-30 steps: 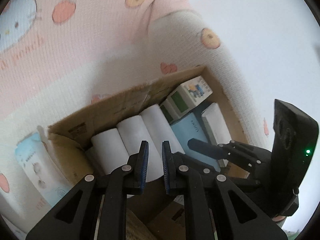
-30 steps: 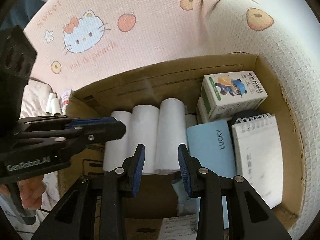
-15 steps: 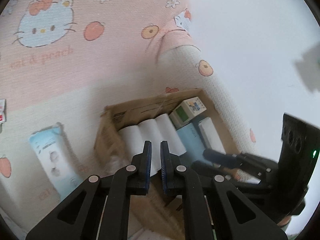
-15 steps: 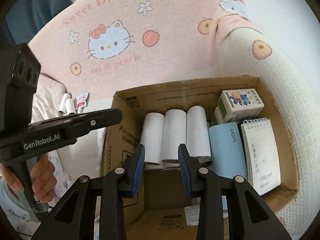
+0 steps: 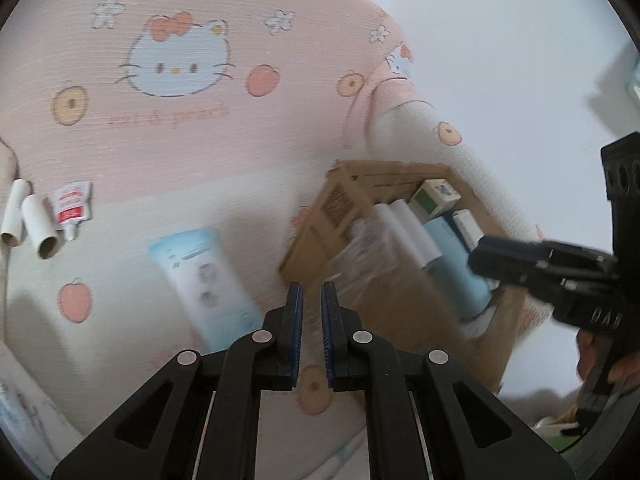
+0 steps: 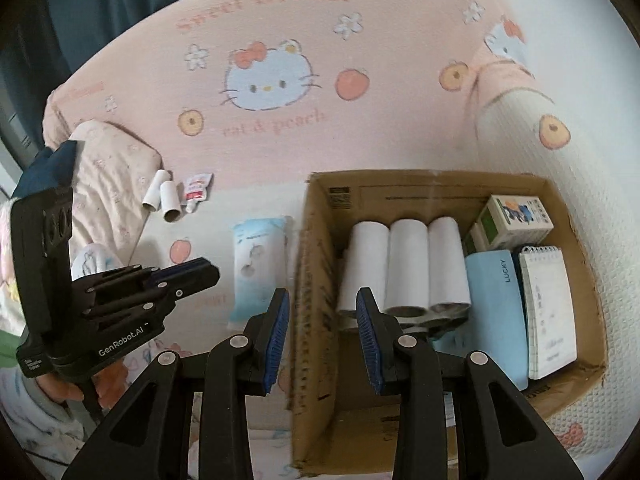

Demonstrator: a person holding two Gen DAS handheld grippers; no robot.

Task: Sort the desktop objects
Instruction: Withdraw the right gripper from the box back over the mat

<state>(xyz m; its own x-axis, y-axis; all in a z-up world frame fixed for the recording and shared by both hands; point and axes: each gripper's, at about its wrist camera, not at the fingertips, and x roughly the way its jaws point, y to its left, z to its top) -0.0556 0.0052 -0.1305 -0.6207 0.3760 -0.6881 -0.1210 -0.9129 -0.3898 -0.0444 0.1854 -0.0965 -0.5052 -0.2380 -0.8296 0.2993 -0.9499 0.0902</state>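
A cardboard box stands on a pink cartoon-print sheet. It holds three white rolls, a blue "LUCKY" notebook, a spiral notepad and a small printed carton. A light blue tissue pack lies just left of the box, blurred in the left wrist view. My right gripper hovers open and empty above the box's left wall. My left gripper is left of the box near the pack, with only a narrow gap between its pads and nothing in it.
Two cardboard tubes and a red-and-white sachet lie at the far left on the sheet. A folded pillow or quilt sits beyond them. The sheet's raised edge rims the box's right side. A hand holds each gripper.
Both grippers have pulled back from the box. The left one swung left over the sheet towards the tissue pack, and its jaws narrowed slightly. The right one rose, so the whole box now shows.
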